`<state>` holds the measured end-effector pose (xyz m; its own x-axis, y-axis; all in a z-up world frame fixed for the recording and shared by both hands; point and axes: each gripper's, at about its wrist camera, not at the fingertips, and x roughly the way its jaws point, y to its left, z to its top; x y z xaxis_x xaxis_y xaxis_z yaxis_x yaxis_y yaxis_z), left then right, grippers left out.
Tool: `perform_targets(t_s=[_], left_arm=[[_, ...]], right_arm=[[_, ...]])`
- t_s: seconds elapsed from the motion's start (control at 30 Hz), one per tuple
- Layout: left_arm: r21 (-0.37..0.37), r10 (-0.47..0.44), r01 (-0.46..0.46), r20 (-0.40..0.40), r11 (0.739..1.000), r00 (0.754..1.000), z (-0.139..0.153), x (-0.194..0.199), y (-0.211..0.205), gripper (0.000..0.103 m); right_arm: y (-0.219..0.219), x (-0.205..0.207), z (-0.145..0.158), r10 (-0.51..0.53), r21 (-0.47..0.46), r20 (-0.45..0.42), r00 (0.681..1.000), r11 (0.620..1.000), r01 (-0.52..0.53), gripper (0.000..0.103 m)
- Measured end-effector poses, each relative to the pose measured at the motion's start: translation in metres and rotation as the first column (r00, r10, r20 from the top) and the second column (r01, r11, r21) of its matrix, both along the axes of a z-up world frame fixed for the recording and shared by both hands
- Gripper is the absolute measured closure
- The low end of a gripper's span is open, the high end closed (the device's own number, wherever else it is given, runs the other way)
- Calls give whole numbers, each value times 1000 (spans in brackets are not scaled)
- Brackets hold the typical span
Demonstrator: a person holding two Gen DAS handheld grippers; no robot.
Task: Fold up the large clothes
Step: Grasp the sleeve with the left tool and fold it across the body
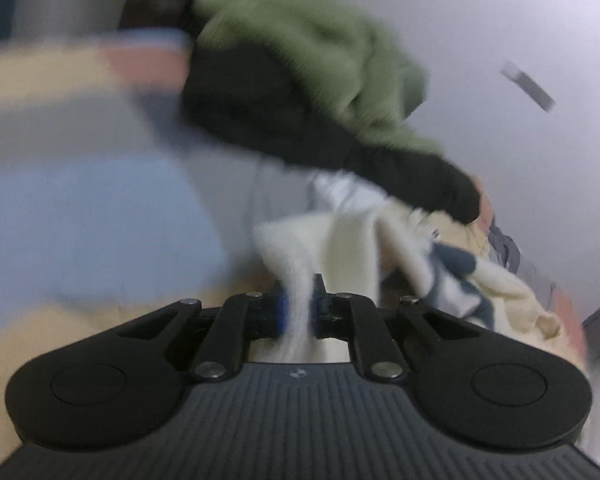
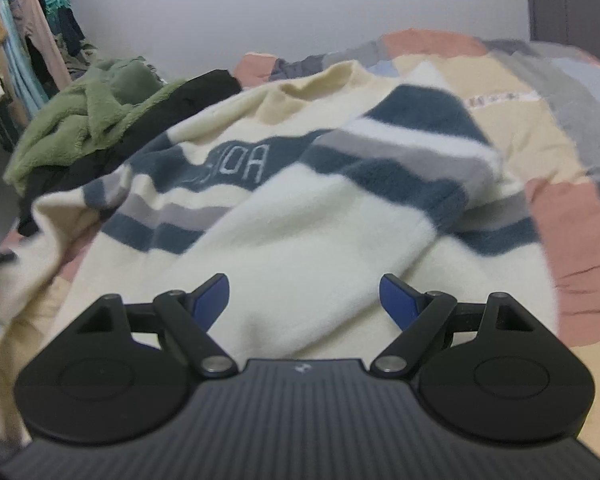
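Left wrist view, blurred: the left tongs (image 1: 298, 312) are closed together on a strip of cream knit, an edge of the striped sweater (image 1: 340, 248). The fabric runs up from between the blue pads and spreads to the right, where dark blue patches of the sweater show. Behind it lies a black garment (image 1: 260, 112) with a green fleece (image 1: 320, 52) heaped on top, all on the patchwork bed cover (image 1: 80, 200). At the right edge a hand (image 1: 485, 204) shows at the end of a black sleeve; what it grips cannot be told from here.

Right wrist view, sharper: the right tongs (image 2: 304, 300) stand wide apart, holding nothing, poised just above the cream lower body of the sweater (image 2: 300, 220). The sweater lies spread on the bed cover (image 2: 560, 216), collar at the far end, with dark blue and grey stripes and lettering across the chest. One sleeve is already laid across the front. The green fleece (image 2: 84, 112) and black garment (image 2: 192, 92) sit at the left, touching the sweater's shoulder.

Judged from this, the fold is at an early step: one side is gripped, the other not yet. The next move calls for the right tongs to close on the hem or side beneath them, so both can lift and carry the cloth over evenly.

Only the left view shows the clamp on the cloth; only the right shows the sweater's full layout and the folded sleeve.
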<state>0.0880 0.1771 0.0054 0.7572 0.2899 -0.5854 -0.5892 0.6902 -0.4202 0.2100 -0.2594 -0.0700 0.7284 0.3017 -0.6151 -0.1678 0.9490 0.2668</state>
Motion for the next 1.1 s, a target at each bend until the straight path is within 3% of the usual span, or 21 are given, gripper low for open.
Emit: perform_targets(t_s=[0.17,0.3,0.4,0.53,0.63,0.73,0.9,1.03,1.07,1.1], left_arm=[[181,-95,80,79,980,992,69,4,-35,91],[287,-231,180,153,941,961,121,11,-84,91],[369,-378,294,180,882,908,150,16,-140,91],[445,-581,468,158,763,798,157,22,-225,91],[430,-687,586,122,687,716,137,30,-278,91],[328,-753,697,73,638,654,97,39,-313,91],[134,-776,769,-2,625,631,23,46,-333,91],[109,-791,789,-29,605,611,-1,43,-324,90],[95,-796,794,-25,601,605,-3,43,-319,87],[70,-801,800,-17,597,599,-3,44,-313,73]], right_arm=[[-10,-5,7,-38,-23,27,999,999,38,19],[-26,-6,11,-93,-1,23,995,996,93,19],[-40,-10,16,-135,31,27,990,990,134,19],[-66,-14,19,-193,125,40,980,974,187,19],[-84,-17,16,-233,185,30,972,957,224,19],[-99,-19,11,-271,204,22,962,943,262,19],[-115,-13,-2,-305,260,-19,952,918,300,19],[-114,-10,-5,-288,278,-21,958,918,282,19],[-113,-11,-4,-280,281,-17,960,920,274,19],[-111,-11,-3,-270,286,-12,963,922,262,19]])
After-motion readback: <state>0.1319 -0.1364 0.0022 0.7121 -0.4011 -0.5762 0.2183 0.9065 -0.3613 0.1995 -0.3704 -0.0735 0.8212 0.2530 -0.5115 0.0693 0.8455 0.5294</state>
